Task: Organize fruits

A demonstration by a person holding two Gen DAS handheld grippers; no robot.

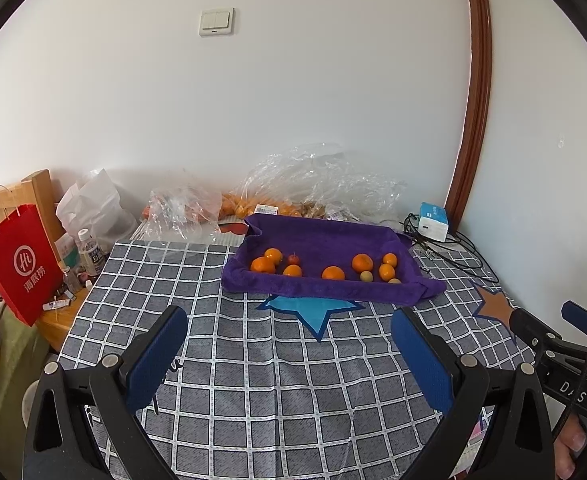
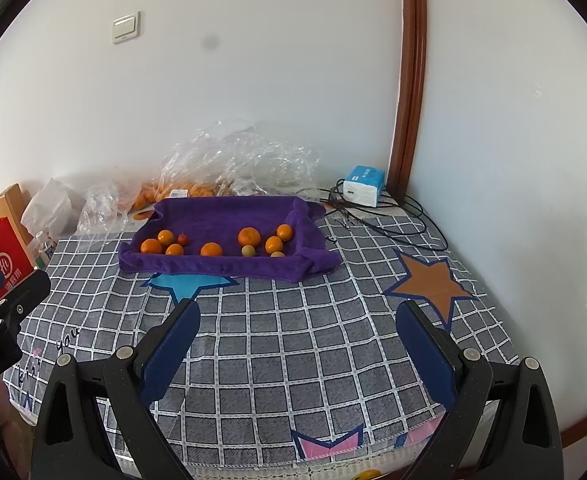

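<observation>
A tray lined with a purple towel (image 1: 317, 236) (image 2: 229, 212) stands at the far middle of the table. In it lie several oranges (image 1: 333, 273) (image 2: 211, 249), a small red fruit (image 1: 293, 259) (image 2: 183, 239) and two small tan round fruits (image 1: 366, 276) (image 2: 247, 251). My left gripper (image 1: 289, 322) is open and empty, held above the checked tablecloth short of the tray. My right gripper (image 2: 297, 314) is open and empty too, also short of the tray. The right gripper shows at the right edge of the left wrist view (image 1: 549, 328).
Clear plastic bags (image 1: 321, 184) (image 2: 233, 156) with more oranges lie behind the tray by the wall. A blue-white box (image 1: 433, 220) (image 2: 363, 185) and black cables (image 1: 453, 248) sit at the far right. A red paper bag (image 1: 21, 260) and bottles (image 1: 91, 256) stand left, off the table.
</observation>
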